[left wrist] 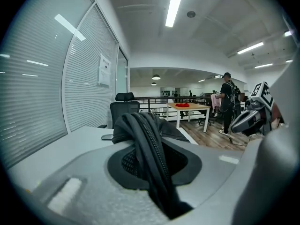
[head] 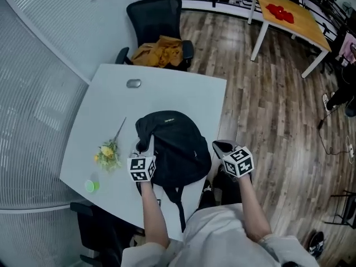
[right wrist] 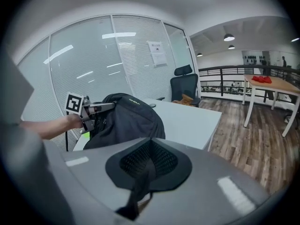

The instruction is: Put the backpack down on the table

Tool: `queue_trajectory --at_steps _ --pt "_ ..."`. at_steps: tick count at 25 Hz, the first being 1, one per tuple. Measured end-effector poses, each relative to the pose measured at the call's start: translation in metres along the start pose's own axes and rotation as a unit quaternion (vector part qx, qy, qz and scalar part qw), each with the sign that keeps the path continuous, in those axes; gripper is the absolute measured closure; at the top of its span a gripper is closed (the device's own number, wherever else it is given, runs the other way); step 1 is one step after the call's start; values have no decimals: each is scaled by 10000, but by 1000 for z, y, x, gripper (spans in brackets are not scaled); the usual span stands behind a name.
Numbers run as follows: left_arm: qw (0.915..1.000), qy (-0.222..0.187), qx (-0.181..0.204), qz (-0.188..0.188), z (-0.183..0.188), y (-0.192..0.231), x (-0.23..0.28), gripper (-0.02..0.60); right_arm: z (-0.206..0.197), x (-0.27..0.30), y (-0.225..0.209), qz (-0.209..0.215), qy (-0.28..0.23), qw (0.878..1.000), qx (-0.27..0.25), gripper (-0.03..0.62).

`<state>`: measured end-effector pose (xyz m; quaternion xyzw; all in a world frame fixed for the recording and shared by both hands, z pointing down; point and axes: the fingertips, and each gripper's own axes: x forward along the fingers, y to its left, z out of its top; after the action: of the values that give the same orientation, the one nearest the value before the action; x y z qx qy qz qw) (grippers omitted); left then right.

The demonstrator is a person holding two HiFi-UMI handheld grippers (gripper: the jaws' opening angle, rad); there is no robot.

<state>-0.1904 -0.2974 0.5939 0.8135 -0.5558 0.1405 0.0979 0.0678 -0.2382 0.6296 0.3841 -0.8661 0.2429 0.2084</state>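
Note:
The black backpack point(head: 175, 146) stands on the near right part of the white table point(head: 167, 93), and its base looks to rest on the tabletop. One strap point(head: 181, 204) hangs over the front edge. My left gripper point(head: 142, 147) is at the bag's left side, shut on a thick zippered fold of the backpack point(left wrist: 143, 135). My right gripper point(head: 222, 147) is just off the table's right edge, shut on a thin black strap point(right wrist: 140, 182). The right gripper view shows the backpack point(right wrist: 124, 118) upright with the left gripper point(right wrist: 96, 109) against it.
A small bunch of flowers point(head: 108, 153) and a green cup point(head: 90, 186) lie left of the bag, and a grey object point(head: 133, 83) lies at the far edge. Beyond stand a black chair with orange cloth point(head: 158, 52) and a wooden table point(head: 292, 15). A person point(left wrist: 228, 102) stands far off.

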Motion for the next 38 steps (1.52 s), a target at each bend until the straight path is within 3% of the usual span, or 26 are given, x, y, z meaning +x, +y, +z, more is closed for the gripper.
queue_trajectory --at_steps 6,19,29,38 --pt "9996 240 52 -99 -14 11 30 511 7 39 6 358 174 9991 -158 594" --pt "9954 542 531 -582 -9 2 111 500 41 108 -13 894 506 9937 -443 594" --pt "9920 1075 210 -632 -41 18 156 476 33 151 -25 1176 844 9879 -561 594" --pt "9884 1387 -146 -605 -73 34 179 448 25 188 -44 1177 1118 9858 -423 594"
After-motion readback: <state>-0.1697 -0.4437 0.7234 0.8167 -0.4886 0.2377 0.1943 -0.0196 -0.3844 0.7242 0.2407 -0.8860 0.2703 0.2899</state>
